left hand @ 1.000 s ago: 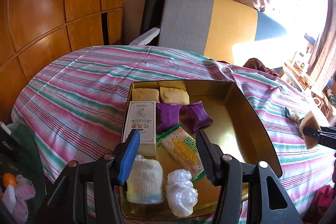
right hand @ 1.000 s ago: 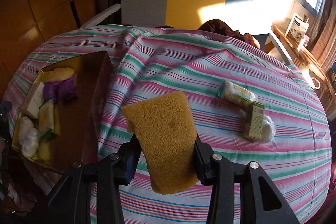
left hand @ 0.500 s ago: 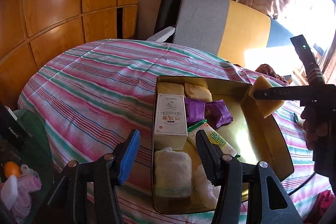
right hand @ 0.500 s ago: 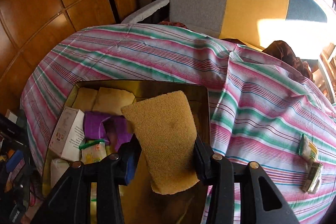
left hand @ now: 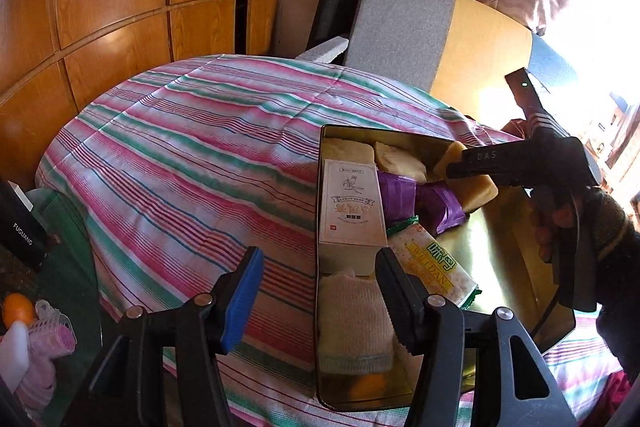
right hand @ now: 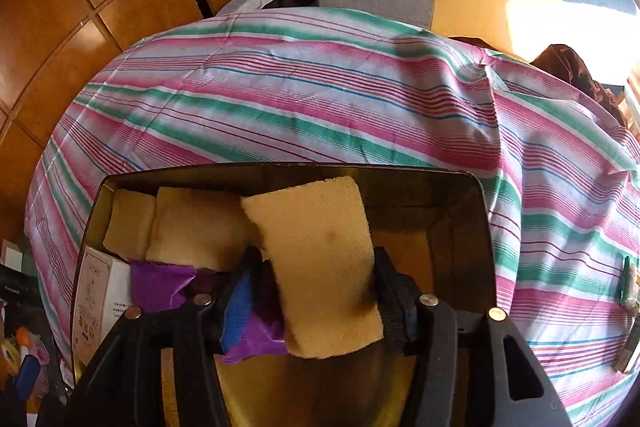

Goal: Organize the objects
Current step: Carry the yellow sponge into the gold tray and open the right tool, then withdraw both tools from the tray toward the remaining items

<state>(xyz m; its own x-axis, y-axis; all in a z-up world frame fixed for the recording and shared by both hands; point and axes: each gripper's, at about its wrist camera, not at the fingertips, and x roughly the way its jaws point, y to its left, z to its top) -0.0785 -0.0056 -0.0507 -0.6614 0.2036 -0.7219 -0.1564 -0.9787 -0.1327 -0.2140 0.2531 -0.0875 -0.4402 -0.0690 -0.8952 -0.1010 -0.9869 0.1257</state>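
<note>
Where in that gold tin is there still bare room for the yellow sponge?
The gold metal tin is bare along its right half, between the purple packets and the right wall. The left side is crowded: white carton, knitted sock, cracker packet, yellow sponges.

Left wrist view looks from the near left corner of the tin [left hand: 516, 267], angled down and right across the striped cloth [left hand: 192, 155]. Right wrist view sits close above the tin [right hand: 478, 211], facing the far wall. Both share the tin, the white box [left hand: 350, 207] and the sponge [right hand: 324, 259].
</note>
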